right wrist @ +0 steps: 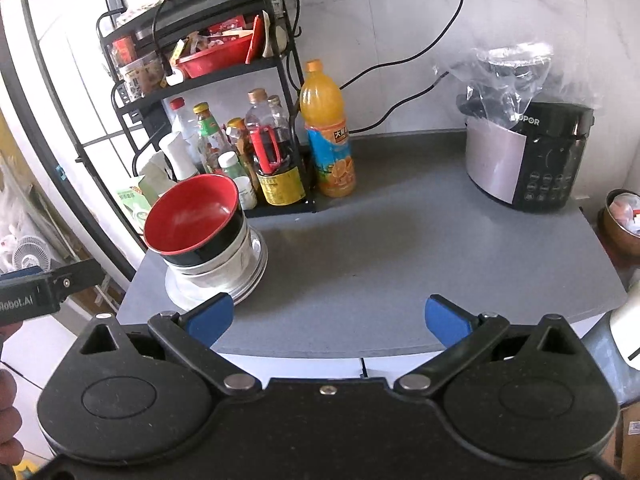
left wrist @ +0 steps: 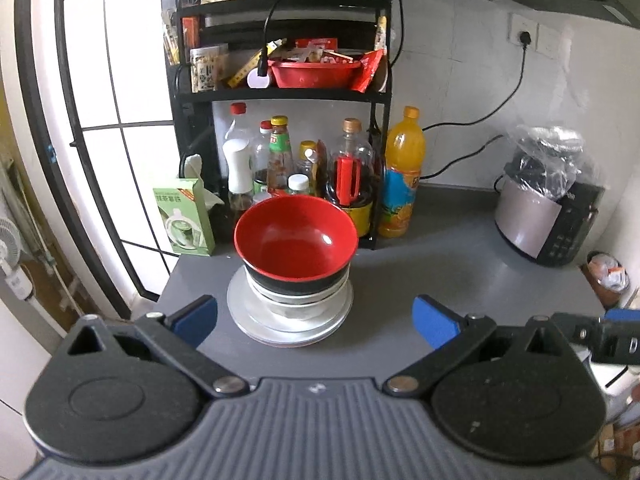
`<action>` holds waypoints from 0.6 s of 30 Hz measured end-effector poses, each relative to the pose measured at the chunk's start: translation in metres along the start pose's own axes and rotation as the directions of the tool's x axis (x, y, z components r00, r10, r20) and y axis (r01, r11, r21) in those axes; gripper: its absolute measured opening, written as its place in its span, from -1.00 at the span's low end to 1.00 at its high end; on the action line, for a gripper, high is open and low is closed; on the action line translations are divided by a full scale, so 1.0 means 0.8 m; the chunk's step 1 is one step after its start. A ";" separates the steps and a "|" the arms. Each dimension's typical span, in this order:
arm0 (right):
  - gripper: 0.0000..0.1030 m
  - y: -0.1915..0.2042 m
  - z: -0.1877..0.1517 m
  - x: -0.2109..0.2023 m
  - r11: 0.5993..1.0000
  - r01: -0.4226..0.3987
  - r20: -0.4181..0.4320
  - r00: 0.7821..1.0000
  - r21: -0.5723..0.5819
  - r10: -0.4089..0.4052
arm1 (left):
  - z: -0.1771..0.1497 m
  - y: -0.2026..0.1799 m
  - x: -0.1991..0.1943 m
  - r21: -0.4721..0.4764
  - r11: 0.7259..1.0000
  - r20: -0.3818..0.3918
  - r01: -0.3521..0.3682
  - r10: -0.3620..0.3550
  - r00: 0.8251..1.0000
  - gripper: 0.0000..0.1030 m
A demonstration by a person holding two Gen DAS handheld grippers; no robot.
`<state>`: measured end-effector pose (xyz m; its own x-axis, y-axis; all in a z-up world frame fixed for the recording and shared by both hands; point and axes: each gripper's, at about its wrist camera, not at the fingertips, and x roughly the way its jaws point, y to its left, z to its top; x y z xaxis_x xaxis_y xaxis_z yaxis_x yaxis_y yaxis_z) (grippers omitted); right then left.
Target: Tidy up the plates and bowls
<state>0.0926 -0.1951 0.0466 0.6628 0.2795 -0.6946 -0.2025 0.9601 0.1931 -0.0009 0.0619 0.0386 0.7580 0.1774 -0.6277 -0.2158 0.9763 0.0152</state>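
As far as both views show, the sorting appears close to complete; a red bowl [left wrist: 295, 236] sits uppermost, nested in pale bowls [left wrist: 298, 298], which rest on a stack of plates [left wrist: 256, 322] at the left end of the grey counter [left wrist: 460, 280], just in front of the bottle rack [left wrist: 280, 96]; no loose dish is visible elsewhere on the counter; the left gripper [left wrist: 316, 316] is spread wide and empty, facing the stack; the right gripper [right wrist: 328, 314] is likewise spread and empty, near the counter's front edge; judged remaining: withdrawal at most.
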 end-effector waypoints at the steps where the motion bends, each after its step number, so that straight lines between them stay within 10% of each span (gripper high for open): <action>1: 1.00 0.001 -0.001 -0.002 1.000 0.005 0.002 1.000 0.000 -0.005 | -0.002 0.000 -0.001 0.003 1.000 -0.006 0.007 -0.007 1.000 1.00; 18: 1.00 -0.001 -0.020 -0.020 0.998 0.063 0.020 0.998 0.011 -0.063 | -0.026 -0.022 -0.010 0.055 0.998 -0.028 0.045 -0.043 0.999 1.00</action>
<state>0.0705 -0.2007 0.0466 0.6885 0.2182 -0.6917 -0.1523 0.9759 0.1563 -0.0161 0.0406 0.0277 0.7491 0.1316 -0.6493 -0.1479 0.9886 0.0297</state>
